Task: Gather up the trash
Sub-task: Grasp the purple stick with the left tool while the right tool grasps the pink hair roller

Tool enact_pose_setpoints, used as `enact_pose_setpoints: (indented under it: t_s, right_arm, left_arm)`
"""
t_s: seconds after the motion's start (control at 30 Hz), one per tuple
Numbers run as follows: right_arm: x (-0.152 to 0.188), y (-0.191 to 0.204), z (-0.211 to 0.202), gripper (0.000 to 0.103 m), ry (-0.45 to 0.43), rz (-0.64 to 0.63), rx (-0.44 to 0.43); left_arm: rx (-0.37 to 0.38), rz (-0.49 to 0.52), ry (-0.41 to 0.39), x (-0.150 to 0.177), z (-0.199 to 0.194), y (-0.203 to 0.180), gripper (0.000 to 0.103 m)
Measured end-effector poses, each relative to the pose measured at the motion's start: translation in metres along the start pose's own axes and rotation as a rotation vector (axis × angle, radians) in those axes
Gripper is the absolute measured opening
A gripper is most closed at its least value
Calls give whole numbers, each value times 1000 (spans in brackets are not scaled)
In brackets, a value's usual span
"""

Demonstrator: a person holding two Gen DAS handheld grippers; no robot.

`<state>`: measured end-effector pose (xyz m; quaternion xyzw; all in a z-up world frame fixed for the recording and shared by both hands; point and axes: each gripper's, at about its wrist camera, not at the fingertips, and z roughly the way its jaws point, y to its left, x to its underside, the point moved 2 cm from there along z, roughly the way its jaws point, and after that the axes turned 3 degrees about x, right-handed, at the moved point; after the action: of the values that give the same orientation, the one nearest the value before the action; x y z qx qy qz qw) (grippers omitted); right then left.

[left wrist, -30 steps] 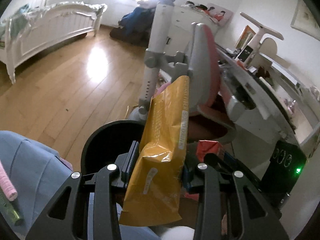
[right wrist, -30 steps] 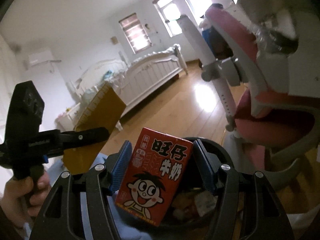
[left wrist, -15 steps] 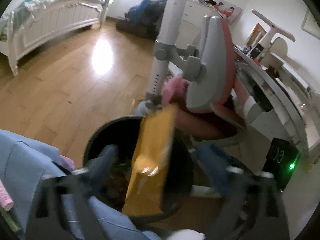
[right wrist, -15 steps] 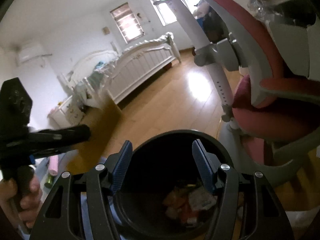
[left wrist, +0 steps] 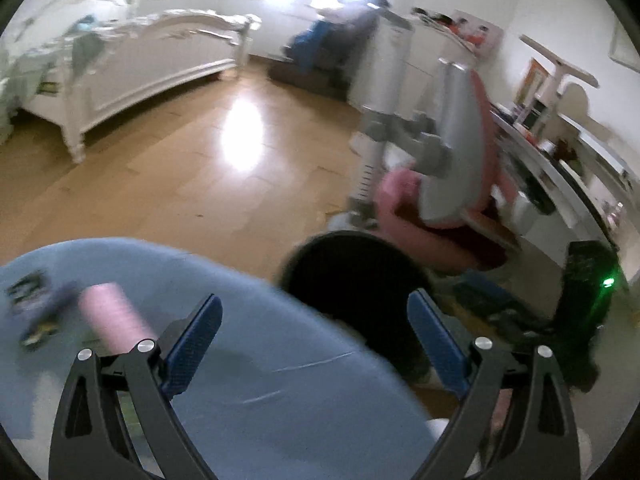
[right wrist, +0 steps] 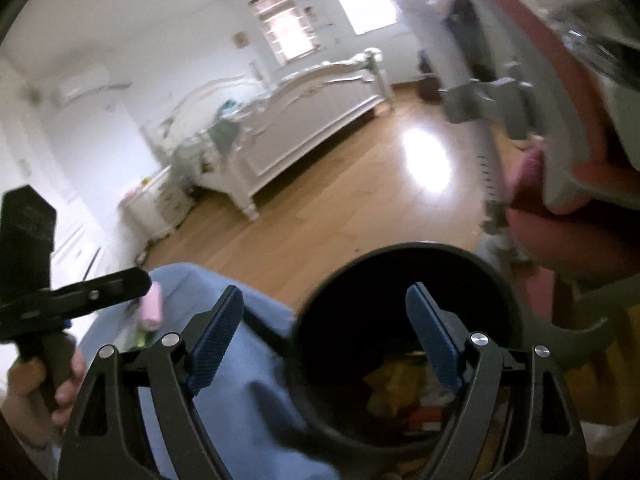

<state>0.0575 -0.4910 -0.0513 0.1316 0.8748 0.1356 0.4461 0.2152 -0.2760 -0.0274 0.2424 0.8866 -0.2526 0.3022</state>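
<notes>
Bedroom floor [right wrist: 320, 208], black bin [right wrist: 404, 320], trash [right wrist: 400, 384] inside

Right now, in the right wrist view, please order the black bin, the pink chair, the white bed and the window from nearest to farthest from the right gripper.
1. Black bin, just beyond the right gripper.
2. Pink chair, at the right, behind the bin.
3. White bed, across the floor, centre-left.
4. Window, on the far wall above the bed.

Left hand-held gripper [left wrist: 314, 344]: jaws wide apart, nothing between. Right hand-held gripper [right wrist: 324, 334]: jaws opening, empty. Left hand [right wrist: 38, 386] wraps its handle.
</notes>
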Motion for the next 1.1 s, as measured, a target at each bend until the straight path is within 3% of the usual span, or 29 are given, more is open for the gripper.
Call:
enact_pose_setpoints:
  t_s: [0.03,0.13,0.3,0.37,0.47,0.63,0.77,0.8,0.87,0.9,1.0,1.03,1.1]
  right_arm:
    - [-1,14,2,82,11,-26,-20]
    - [-4,54,8,63,49,-96,-63]
    - [-6,125,30,58,115,-221,-157]
    - [-5,152,42,55,150,-277,-180]
    - [-3,188,66,51,222,-362,-203]
    - [-3,217,109,46,308,-432,-175]
    - [-2,232,135,46,355,-472,-169]
    - [-1,234,142,46,365,-482,-169]
    - [2,236,156,46,385,-495,-166]
    - [3,238,162,45,393,-503,-159]
    - [10,244,172,38,410,-532,-157]
    - [12,247,173,30,409,-546,-159]
    - [14,251,172,29,404,-543,-158]
  left_arm:
    - [-16,-12,-9,1,-7,11,93]
    - [-78,-53,-50,7,-34,60,93]
    - [-160,-14,-48,15,-58,123,91]
    - [-185,54,-5,12,-53,139,78]
    - [-190,141,60,9,-40,151,65]
    - [-212,299,146,10,-12,153,51]
    - [-197,336,161,14,-2,156,42]
    - [-196,333,150,14,-4,158,38]
    - [-198,299,130,12,-8,165,13]
    - [-179,269,122,11,-10,169,9]
    - [-154,224,100,16,-16,172,8]
    - [-152,217,95,19,-19,171,8]
    - [-142,202,82,26,-25,168,7]
